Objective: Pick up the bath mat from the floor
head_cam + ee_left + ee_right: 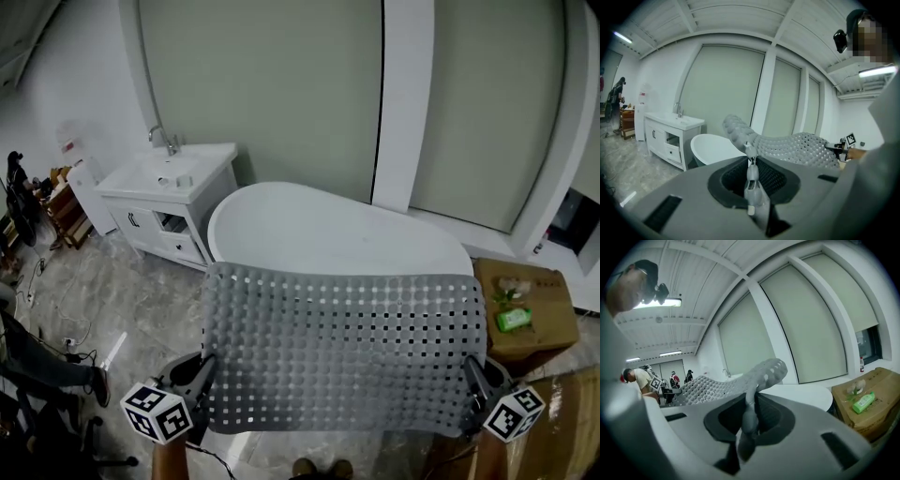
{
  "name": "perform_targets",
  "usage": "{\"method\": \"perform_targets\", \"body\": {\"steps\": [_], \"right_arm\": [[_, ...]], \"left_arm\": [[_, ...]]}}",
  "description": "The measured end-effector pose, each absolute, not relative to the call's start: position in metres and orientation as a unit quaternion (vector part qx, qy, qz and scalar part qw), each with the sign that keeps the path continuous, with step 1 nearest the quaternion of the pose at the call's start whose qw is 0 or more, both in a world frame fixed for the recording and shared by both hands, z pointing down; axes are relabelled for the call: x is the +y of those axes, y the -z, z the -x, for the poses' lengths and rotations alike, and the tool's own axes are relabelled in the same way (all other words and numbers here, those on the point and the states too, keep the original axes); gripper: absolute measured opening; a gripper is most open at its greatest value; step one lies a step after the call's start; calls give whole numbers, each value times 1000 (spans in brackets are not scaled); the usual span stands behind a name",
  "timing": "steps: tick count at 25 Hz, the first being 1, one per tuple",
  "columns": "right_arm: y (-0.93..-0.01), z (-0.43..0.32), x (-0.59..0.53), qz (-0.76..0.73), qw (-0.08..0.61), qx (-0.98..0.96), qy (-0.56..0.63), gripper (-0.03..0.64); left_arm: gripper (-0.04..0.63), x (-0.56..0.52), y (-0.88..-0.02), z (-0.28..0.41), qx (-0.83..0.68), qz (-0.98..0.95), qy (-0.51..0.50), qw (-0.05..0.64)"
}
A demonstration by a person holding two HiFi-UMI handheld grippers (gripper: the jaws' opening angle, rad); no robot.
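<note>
Bath mat (342, 347) up off floor, L tool (204, 371) + R tool (472, 371) pinching near corners (bathtub (281, 225) behind).

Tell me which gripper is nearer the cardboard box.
Right. The right gripper clamps the bath mat at the corner beside the cardboard box; the left gripper clamps the opposite corner, across the mat.

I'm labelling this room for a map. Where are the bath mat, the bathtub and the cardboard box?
bath mat (347, 347), head view, middle of its perforated sheet.
bathtub (309, 230), head view, bare white basin.
cardboard box (553, 328), head view, bare brown top.
</note>
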State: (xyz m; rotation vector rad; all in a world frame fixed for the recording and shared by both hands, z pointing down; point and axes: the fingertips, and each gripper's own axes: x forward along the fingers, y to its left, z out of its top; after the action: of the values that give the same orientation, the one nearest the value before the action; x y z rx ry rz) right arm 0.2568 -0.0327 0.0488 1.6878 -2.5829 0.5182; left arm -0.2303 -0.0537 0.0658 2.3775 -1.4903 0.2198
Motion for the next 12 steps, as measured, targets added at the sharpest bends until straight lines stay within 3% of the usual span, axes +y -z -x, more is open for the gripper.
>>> {"method": "perform_targets", "body": {"steps": [12], "right_arm": [[-7, -267, -6, -547, -2, -825, -140, 43]], "left_arm": [[54, -44, -17, 228, -503, -853, -71, 118]]}}
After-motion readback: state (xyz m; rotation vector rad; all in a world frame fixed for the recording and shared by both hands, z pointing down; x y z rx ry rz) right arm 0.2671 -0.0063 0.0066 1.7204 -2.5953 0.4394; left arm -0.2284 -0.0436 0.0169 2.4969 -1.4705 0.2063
